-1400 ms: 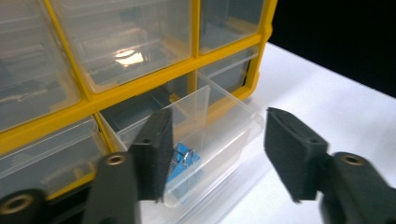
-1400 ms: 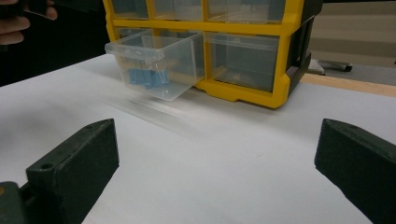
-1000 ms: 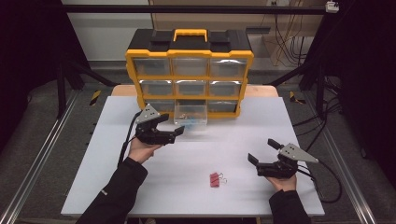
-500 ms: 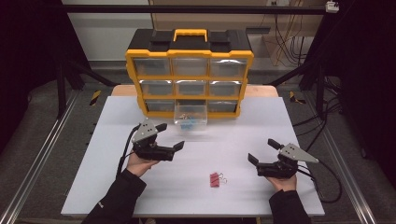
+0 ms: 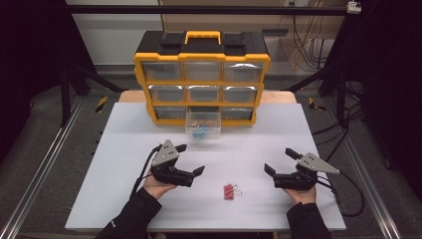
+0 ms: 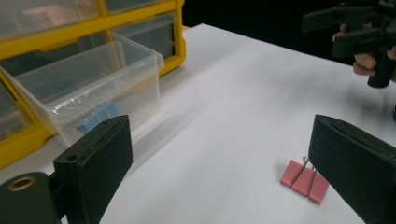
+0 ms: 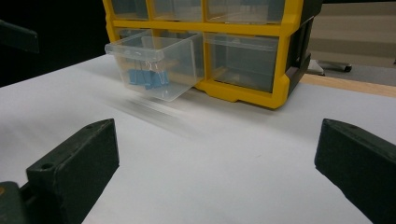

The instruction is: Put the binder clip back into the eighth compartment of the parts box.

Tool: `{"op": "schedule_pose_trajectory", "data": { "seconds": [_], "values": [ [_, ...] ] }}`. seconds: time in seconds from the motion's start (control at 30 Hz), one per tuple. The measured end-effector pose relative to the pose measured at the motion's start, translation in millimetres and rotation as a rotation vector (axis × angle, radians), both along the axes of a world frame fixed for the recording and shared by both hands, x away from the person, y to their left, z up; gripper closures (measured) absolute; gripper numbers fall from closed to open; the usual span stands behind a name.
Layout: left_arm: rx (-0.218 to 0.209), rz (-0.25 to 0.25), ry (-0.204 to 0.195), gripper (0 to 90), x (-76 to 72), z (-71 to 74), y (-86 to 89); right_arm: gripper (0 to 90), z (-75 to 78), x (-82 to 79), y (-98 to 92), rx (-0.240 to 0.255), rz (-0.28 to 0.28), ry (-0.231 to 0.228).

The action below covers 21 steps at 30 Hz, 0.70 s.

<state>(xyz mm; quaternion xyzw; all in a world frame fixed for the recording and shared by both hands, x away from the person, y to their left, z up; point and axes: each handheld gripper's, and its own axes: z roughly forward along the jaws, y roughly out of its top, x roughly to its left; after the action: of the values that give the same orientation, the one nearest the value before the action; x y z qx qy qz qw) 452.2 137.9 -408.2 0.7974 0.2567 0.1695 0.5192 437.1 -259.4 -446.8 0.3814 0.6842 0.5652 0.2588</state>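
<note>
The left gripper (image 5: 190, 159) is held over the desk (image 5: 124, 149), a little left of its middle and nearer the front edge. Its jaws have just been opening, and now they stand wide apart with nothing between them; no pad touches anything. In the left gripper view the two black jaws rise at both sides, and the bare white surface lies between them.

Just to the right of this gripper, near the middle of the front half of the desk, lies the pink binder clip (image 5: 228, 191). It lies flat on the desk, with its wire handles pointing to the right. In the left gripper view the clip (image 6: 305, 180) is seen close beside the right jaw, apart from it.

The right gripper (image 5: 280, 162) is held near the front right corner of the desk, well apart from the clip. Its jaws are also spread wide and hold nothing.

Toward the back edge of the desk stands the yellow organizer (image 5: 201, 59) with its clear compartments. The middle drawer (image 5: 202, 130) of its bottom row is pulled out onto the desk. Inside this drawer lie some blue clips (image 7: 147, 78).
</note>
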Motion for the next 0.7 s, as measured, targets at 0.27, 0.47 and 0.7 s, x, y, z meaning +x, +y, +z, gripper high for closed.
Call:
{"op": "schedule_pose_trajectory", "data": {
  "seconds": [0.27, 0.47, 0.7],
  "values": [
    [0.030, -0.041, 0.032, 5.6, -5.0, -13.4, -19.4, 0.3, 0.5, -0.3, -0.4, 0.002, 0.000, -0.001],
    [0.039, -0.068, 0.038, 5.5, -9.6, -16.9, -31.1, 0.3, 0.1, 0.0, -0.1, 0.000, 0.001, 0.001],
    [0.046, -0.099, 0.040, 5.5, -11.5, -16.8, -48.6, 0.3, -0.4, 0.5, 0.2, -0.006, 0.002, 0.000]
  ]
}}
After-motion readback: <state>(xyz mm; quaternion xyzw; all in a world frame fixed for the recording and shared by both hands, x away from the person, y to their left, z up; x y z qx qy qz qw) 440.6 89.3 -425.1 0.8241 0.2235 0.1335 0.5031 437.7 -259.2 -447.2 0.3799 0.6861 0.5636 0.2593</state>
